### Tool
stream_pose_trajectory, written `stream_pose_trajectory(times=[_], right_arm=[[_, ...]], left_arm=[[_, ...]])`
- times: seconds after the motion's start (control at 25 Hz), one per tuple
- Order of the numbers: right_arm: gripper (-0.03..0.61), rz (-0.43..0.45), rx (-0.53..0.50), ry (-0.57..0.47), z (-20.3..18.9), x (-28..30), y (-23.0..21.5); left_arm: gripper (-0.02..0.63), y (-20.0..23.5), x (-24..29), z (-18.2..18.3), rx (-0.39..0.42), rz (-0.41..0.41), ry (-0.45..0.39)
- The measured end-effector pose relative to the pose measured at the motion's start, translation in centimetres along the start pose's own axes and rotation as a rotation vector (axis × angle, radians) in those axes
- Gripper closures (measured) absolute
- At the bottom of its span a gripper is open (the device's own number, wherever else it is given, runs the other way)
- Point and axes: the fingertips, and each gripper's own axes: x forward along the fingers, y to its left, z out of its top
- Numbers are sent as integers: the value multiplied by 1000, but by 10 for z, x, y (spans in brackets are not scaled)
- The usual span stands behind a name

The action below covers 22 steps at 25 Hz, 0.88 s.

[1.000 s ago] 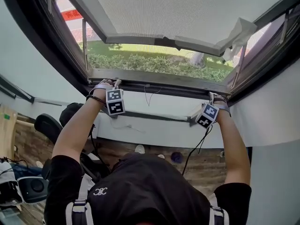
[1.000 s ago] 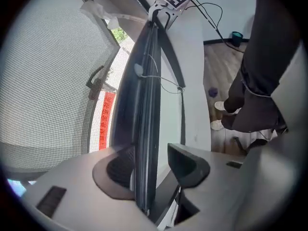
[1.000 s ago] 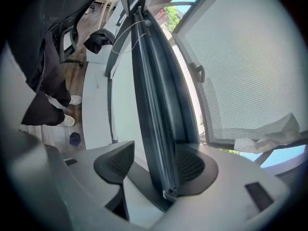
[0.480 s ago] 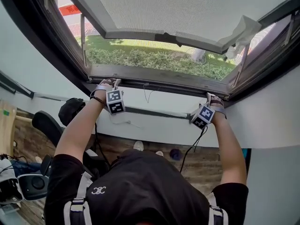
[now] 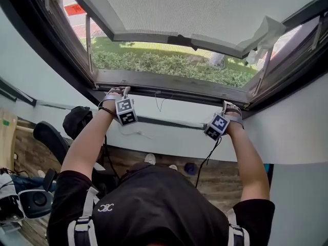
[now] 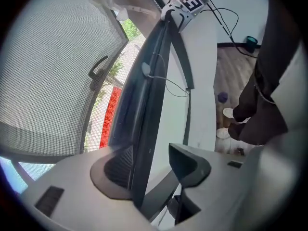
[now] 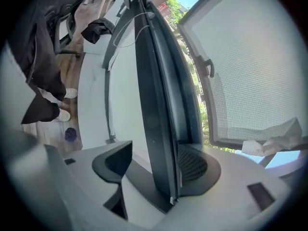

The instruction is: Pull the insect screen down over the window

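The dark pull bar [image 5: 169, 86] of the insect screen runs along the bottom of the open window. My left gripper [image 5: 122, 91] reaches up to its left end and my right gripper [image 5: 228, 106] to its right end. In the left gripper view the bar [image 6: 149, 95] passes between the jaws of the left gripper [image 6: 151, 160]; one pad lies against it, the other stands off. In the right gripper view the bar [image 7: 154, 81] likewise sits between the opening jaws of the right gripper [image 7: 154, 162], with a gap on the room side. Grey mesh [image 5: 195, 9] fills the tilted frame above.
A white crumpled sheet [image 5: 264, 35] hangs at the frame's upper right corner. Hedge and grass [image 5: 169, 65] show outside. Below the sill are a black chair [image 5: 48, 135], a dark bag [image 5: 77, 122] and a cable [image 5: 207, 163] hanging from the right gripper.
My right gripper has shifted a little to the left along the bar and sits slightly higher. The left gripper stays at its end of the bar.
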Motion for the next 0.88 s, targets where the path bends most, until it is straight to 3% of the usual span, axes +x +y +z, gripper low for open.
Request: stream_pose_trajectory(times=[0.16, 0.32, 0.52, 0.72, 0.88], right_arm=[[293, -13, -10, -6, 0, 0, -1], [364, -6, 32, -25, 2, -4, -11], [302, -8, 46, -13, 0, -4, -3], [293, -2, 68, -2, 2, -15, -7], [268, -20, 63, -11, 2, -14, -3]], left_arm=[[372, -1, 5, -1, -22, 37, -7], [422, 11, 3, 2, -27, 54, -7], [417, 9, -2, 1, -2, 91, -27], [409, 12, -6, 2, -42, 94, -46], [363, 7, -4, 2, -20, 97, -48]])
